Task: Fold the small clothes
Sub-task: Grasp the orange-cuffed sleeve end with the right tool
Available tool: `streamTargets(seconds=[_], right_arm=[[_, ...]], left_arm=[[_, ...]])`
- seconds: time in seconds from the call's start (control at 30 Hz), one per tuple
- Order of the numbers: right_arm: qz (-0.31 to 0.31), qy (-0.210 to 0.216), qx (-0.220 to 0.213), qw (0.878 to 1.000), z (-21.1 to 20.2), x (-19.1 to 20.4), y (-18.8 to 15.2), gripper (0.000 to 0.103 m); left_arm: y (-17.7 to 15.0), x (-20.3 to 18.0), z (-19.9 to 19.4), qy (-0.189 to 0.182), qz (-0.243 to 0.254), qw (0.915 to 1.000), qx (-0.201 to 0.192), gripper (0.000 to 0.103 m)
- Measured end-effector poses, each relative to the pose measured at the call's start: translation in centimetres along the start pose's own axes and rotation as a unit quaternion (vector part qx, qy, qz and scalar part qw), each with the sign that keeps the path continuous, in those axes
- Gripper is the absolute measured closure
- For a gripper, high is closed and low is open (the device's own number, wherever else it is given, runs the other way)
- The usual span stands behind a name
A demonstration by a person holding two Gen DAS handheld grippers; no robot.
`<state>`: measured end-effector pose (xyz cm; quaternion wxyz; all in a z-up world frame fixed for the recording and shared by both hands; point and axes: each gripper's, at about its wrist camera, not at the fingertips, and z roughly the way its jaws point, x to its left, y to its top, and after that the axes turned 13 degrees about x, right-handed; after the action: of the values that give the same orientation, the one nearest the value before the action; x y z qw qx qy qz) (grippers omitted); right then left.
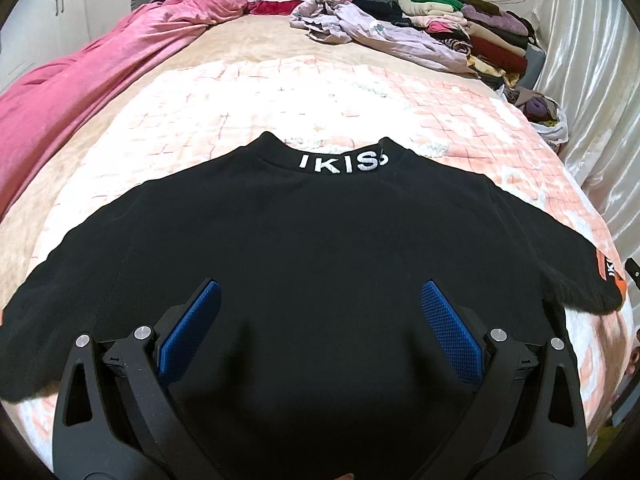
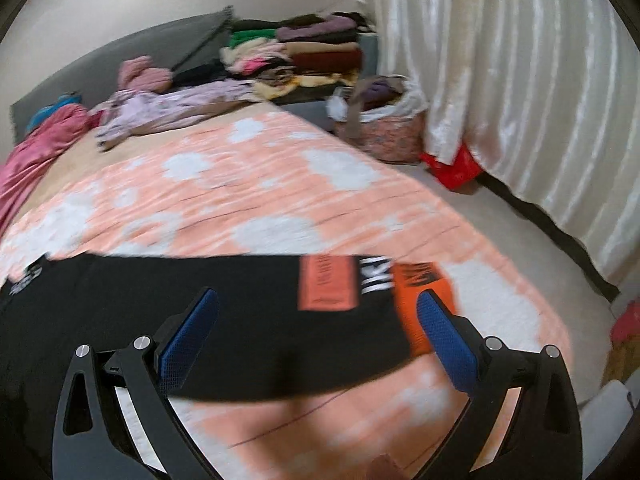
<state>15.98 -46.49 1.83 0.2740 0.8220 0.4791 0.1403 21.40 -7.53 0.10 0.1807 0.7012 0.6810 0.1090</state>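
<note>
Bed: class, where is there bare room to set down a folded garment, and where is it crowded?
Free: the peach patterned blanket between the black sweater's collar and the lilac garment. Crowded: the headboard end, with the stacked folded clothes and pink duvet.

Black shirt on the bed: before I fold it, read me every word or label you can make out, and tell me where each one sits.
"IKIS" in white, then a cut-off character: collar of the black shirt.
"IK", white, cut off: right sleeve cuff.
Orange patches on that sleeve: print too blurred to read.
Nothing else is readable.
</note>
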Motion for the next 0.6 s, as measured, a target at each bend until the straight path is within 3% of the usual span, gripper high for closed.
streamTargets(seconds=[0.17,0.3,0.37,0.4,0.6], right_arm=[[0.042,-0.016,0.020,0.999,1.9,-4.0,1.4,0.004],[0.064,0.000,0.052,0.997,4.0,-6.9,2.0,0.006],[0.069,0.002,0.067,0.995,4.9,-7.7,2.1,0.023],[0.072,0.004,0.079,0.994,5.6,-8.1,2.2,0.036],[0.086,0.062,0.117,0.987,8.4,-9.3,1.4,0.058]], left_arm=[[0.7,0.2,0.9,0.013,0.003,0.9998,-0.012,0.009],[0.9,0.9,1.7,0.020,0.000,0.9996,-0.019,0.009],[1.0,1.5,2.3,0.024,-0.004,0.9996,-0.018,0.009],[1.0,1.7,2.6,0.026,-0.005,0.9995,-0.016,0.009],[0.8,2.2,4.3,0.029,-0.005,0.9996,0.000,0.009]])
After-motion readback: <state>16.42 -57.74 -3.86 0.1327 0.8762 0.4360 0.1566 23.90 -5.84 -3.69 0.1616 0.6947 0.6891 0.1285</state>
